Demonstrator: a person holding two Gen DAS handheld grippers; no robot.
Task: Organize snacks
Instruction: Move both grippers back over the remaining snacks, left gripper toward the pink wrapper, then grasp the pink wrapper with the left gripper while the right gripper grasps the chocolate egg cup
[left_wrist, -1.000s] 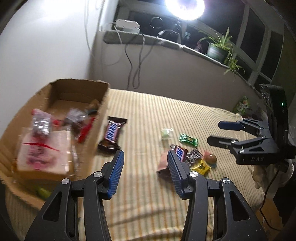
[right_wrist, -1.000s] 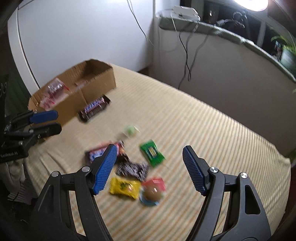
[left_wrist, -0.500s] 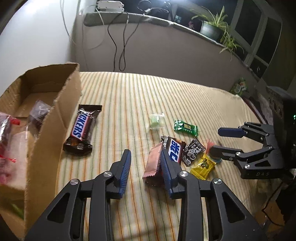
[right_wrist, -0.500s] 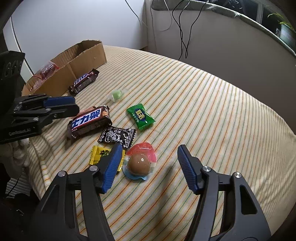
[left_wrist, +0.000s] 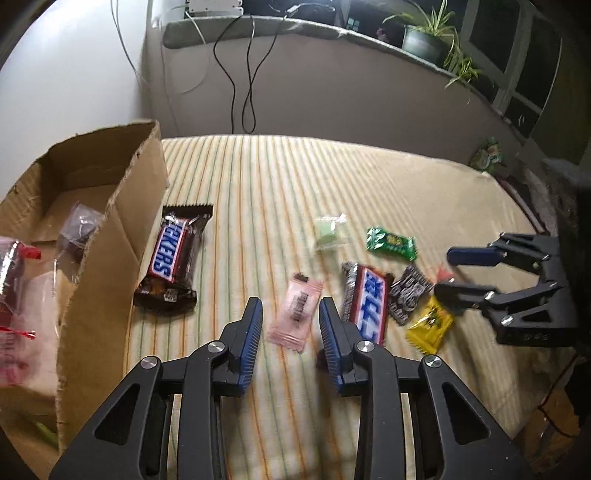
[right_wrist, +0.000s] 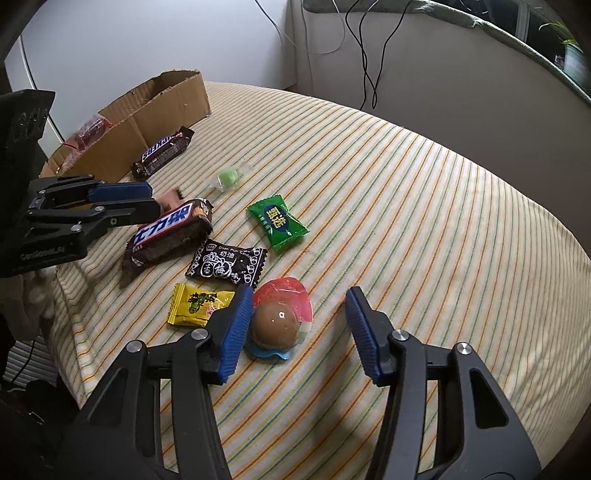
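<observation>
While left gripper (left_wrist: 291, 321) straddles pink candy (left_wrist: 295, 318); Chinese-label bar (left_wrist: 365, 303) beside; box (left_wrist: 122, 236) left.

Snacks (right_wrist: 277, 225), box (right_wrist: 166, 107) on striped bed (right_wrist: 424, 221)

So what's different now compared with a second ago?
Both grippers came down toward the snacks. The left gripper narrowed its jaws around the pink candy, not yet gripping it. The right gripper moved in beside the brown jelly cup, still wide open. Nothing was picked up or released. The snacks, the Snickers bar and the box lie where they were.
</observation>
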